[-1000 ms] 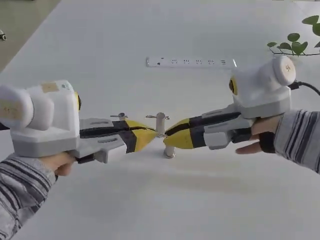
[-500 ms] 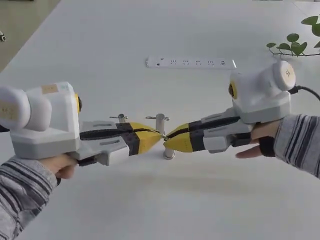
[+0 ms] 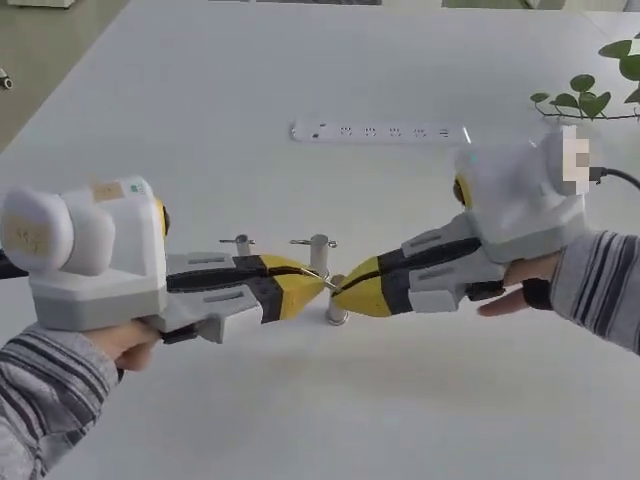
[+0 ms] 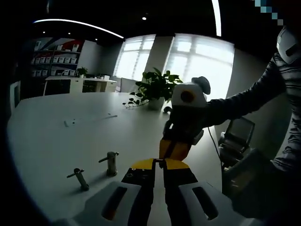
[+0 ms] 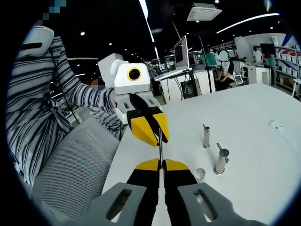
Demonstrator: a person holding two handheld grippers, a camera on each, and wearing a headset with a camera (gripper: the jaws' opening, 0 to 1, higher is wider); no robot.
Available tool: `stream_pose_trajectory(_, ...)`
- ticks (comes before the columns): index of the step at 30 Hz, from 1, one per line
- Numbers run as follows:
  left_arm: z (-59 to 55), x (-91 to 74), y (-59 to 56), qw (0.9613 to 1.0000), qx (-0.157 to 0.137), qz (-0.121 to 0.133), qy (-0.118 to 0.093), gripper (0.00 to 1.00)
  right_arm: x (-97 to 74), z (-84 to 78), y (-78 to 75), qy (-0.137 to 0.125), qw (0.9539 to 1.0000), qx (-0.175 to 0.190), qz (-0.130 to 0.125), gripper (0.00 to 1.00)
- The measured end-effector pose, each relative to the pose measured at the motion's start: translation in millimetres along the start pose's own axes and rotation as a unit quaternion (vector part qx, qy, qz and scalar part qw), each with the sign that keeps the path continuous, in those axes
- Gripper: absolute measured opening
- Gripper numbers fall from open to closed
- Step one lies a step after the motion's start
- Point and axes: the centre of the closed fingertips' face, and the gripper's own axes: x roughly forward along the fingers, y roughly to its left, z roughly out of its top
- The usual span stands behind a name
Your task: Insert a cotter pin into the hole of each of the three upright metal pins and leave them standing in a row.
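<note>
**Q:** Item: cotter pin (image 5: 160, 141). Where is it held?
**A:** Its long axis runs level, tip to tip. The right gripper (image 5: 160, 162) and left gripper (image 3: 318, 283) each pinch one end. The unfitted metal pin (image 3: 337, 313) stands just below, and the right gripper looks nearer.
**Q:** Any markings?
**A:** None legible, and none on the power strip (image 3: 380, 131).

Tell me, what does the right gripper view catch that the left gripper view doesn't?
The right gripper view adds the thin cotter pin running from the right gripper up to the left gripper, a third metal pin near its jaws, and office desks behind. The left gripper view adds a potted plant and bright windows. Both share two upright pins already carrying cotter pins, the white table and the power strip.
</note>
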Motion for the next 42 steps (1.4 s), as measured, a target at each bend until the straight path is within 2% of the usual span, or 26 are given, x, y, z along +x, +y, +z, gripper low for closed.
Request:
stream_pose_trajectory(1,-1.0,1.0,0.7,1.0000,0.000,0.003,0.002,0.03,-0.3,-1.0,-1.2,0.007,0.9999,-0.013,-0.005,0.00)
stream_pose_trajectory(3,-4.8,3.1,1.0,1.0000,0.000,0.006,0.008,0.04,-1.7,-0.8,-2.0,0.006,0.9999,-0.015,-0.004,0.00)
stream_pose_trajectory(6,-10.0,5.4,3.7,0.9997,0.007,0.021,0.009,0.14,-5.7,-3.2,-10.1,0.013,0.9996,-0.022,-0.014,0.00)
stream_pose_trajectory(9,-18.2,7.0,10.2,0.9984,0.018,0.050,0.019,0.19,-11.6,-7.1,-17.3,0.019,0.9992,-0.025,-0.026,0.00)
stream_pose_trajectory(12,-22.9,9.7,15.9,0.9964,0.009,0.083,0.016,0.21,-16.9,-13.7,-24.6,0.035,0.9978,-0.035,-0.044,0.00)
stream_pose_trajectory(13,-23.8,11.6,13.7,0.9964,0.013,0.082,0.016,0.22,-18.5,-15.7,-27.3,0.040,0.9973,-0.037,-0.050,0.00)
stream_pose_trajectory(15,-25.5,13.9,18.7,0.9933,0.024,0.112,0.014,0.23,-22.5,-21.3,-31.9,0.047,0.9965,-0.041,-0.055,0.00)
stream_pose_trajectory(17,-27.3,16.4,24.9,0.9898,0.009,0.142,0.006,0.23,-25.9,-25.9,-36.5,0.059,0.9951,-0.045,-0.065,0.00)
stream_pose_trajectory(19,-28.5,20.0,28.0,0.9875,0.009,0.157,-0.001,0.24,-29.0,-29.8,-40.0,0.070,0.9938,-0.053,-0.069,0.00)
stream_pose_trajectory(22,-30.5,24.7,30.2,0.9848,0.014,0.173,0.000,0.25,-33.4,-34.9,-44.9,0.083,0.9922,-0.059,-0.072,0.00)
stream_pose_trajectory(23,-30.9,26.2,32.9,0.9826,0.017,0.185,-0.002,0.26,-35.0,-37.4,-47.2,0.089,0.9914,-0.063,-0.072,0.00)
stream_pose_trajectory(26,-35.3,31.1,36.6,0.9793,0.009,0.202,0.001,0.27,-37.8,-44.1,-52.7,0.109,0.9881,-0.076,-0.077,0.00)
stream_pose_trajectory(30,-43.6,38.8,42.2,0.9738,0.009,0.227,0.013,0.28,-39.5,-52.3,-59.4,0.134,0.9833,-0.094,-0.079,0.00)
stream_pose_trajectory(32,-48.8,44.0,42.6,0.9721,0.016,0.233,0.024,0.28,-40.1,-56.1,-62.3,0.146,0.9807,-0.103,-0.080,0.00)
stream_pose_trajectory(33,-50.1,46.9,41.9,0.9722,0.016,0.232,0.026,0.28,-40.6,-59.3,-64.2,0.156,0.9784,-0.110,-0.079,0.00)
stream_pose_trajectory(35,-54.3,52.4,41.5,0.9717,0.015,0.234,0.031,0.27,-40.1,-62.1,-65.6,0.164,0.9767,-0.116,-0.076,0.00)
stream_pose_trajectory(38,-61.2,56.7,46.2,0.9672,0.021,0.249,0.045,0.26,-41.5,-67.7,-71.9,0.180,0.9721,-0.130,-0.076,0.00)
stream_pose_trajectory(41,-66.1,58.9,51.3,0.9642,0.012,0.260,0.052,0.23,-40.5,-70.6,-75.0,0.189,0.9693,-0.139,-0.074,0.00)
stream_pose_trajectory(42,-68.4,59.1,53.7,0.9616,0.023,0.267,0.059,0.22,-39.7,-72.2,-75.4,0.196,0.9672,-0.145,-0.072,0.00)
